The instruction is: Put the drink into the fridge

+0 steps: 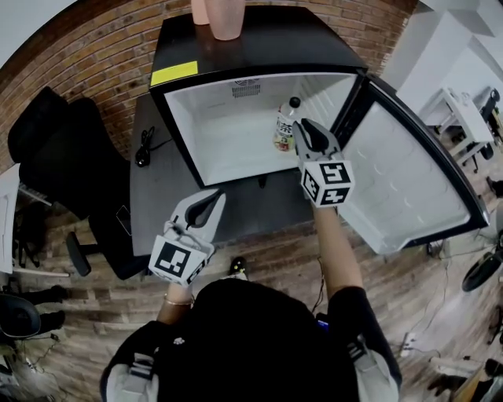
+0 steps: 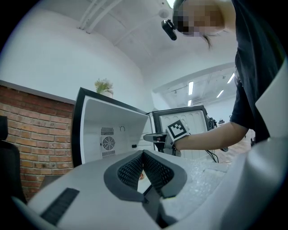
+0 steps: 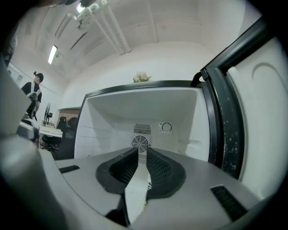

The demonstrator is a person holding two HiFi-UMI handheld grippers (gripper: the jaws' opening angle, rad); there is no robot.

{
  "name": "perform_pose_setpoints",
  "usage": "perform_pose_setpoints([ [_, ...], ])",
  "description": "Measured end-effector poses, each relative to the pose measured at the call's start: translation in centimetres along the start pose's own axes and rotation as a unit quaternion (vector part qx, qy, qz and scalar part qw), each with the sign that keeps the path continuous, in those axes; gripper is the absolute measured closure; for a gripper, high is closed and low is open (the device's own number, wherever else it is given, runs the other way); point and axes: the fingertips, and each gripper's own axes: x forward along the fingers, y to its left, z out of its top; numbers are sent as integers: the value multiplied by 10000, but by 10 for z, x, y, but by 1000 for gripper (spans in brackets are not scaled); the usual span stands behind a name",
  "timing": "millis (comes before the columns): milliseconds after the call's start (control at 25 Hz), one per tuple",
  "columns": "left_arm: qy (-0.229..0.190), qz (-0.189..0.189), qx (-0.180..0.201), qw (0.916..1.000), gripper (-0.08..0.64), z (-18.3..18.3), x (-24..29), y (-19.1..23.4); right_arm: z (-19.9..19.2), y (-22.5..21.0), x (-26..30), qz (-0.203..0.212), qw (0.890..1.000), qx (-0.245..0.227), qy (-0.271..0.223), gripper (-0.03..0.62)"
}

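Near the right wall of the open fridge [image 1: 228, 137] the drink [image 1: 284, 128] stands upright, cap up — only the head view shows it. The right gripper [image 1: 303, 126] is just beside it, its jaws a slit apart and empty — the left gripper [image 1: 212, 198] has its jaws pressed together.

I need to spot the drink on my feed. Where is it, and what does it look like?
Find the black mini fridge against the brick wall, its door swung open to the right. In its white compartment, near the hinge side, stands the bottle. It is the only thing inside: clear, dark-capped, with a coloured label, unlike the pink cups on top.
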Motion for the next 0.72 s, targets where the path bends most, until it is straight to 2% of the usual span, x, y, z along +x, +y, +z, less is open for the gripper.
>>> perform_pose_setpoints([
  [200, 20, -42, 19, 10000, 563, 2, -1, -9, 9, 19, -33, 197, 9995, 117, -203, 590],
  [360, 2, -73, 34, 10000, 563, 3, -1, -19, 12, 33, -63, 257, 9991, 114, -312, 592],
  [720, 24, -185, -7, 9998, 563, 3, -9, -48, 6, 61, -129, 259, 9977, 424, -466, 594],
])
